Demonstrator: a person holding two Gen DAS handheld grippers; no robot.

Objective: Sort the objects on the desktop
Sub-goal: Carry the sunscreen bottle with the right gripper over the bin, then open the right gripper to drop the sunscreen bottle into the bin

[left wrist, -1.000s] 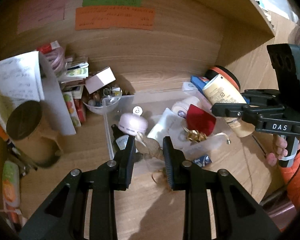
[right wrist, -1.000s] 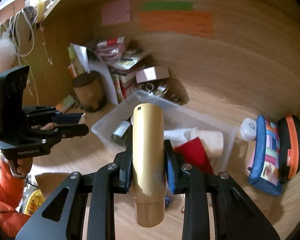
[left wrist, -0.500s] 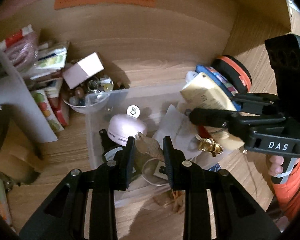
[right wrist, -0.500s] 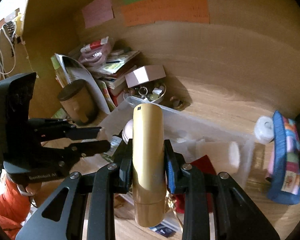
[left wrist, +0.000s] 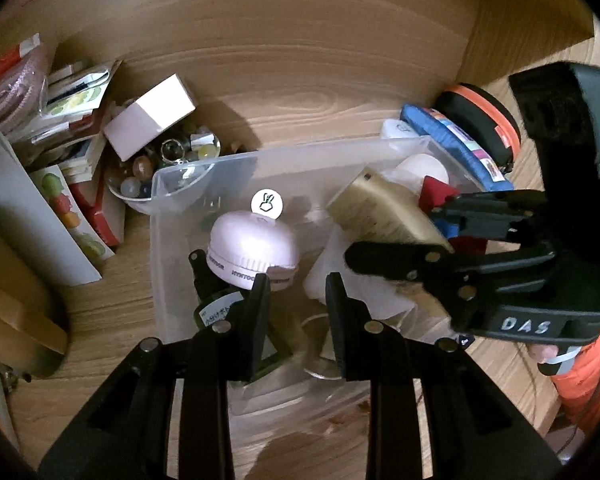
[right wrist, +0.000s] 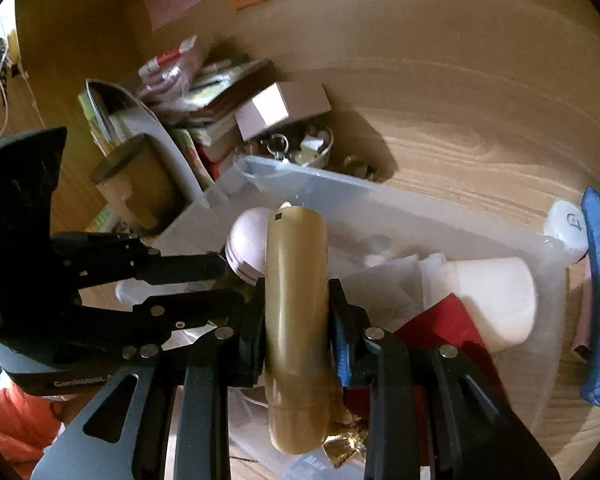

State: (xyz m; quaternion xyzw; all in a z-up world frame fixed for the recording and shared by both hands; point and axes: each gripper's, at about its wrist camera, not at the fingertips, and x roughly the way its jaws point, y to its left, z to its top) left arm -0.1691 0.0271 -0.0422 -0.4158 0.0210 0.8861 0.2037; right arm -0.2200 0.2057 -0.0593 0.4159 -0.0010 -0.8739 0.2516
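Gold tube held above clear plastic bin.

The gold tube [right wrist: 296, 320] is clamped between the right tongs [right wrist: 296, 328] over the clear plastic bin [left wrist: 188, 172] on the wooden counter [left wrist: 300, 92]. The left tongs [left wrist: 294, 300] are parted, with nothing gripped, just above the pink round case [left wrist: 248, 252] and dark green bottle [left wrist: 216, 308] inside the bin.
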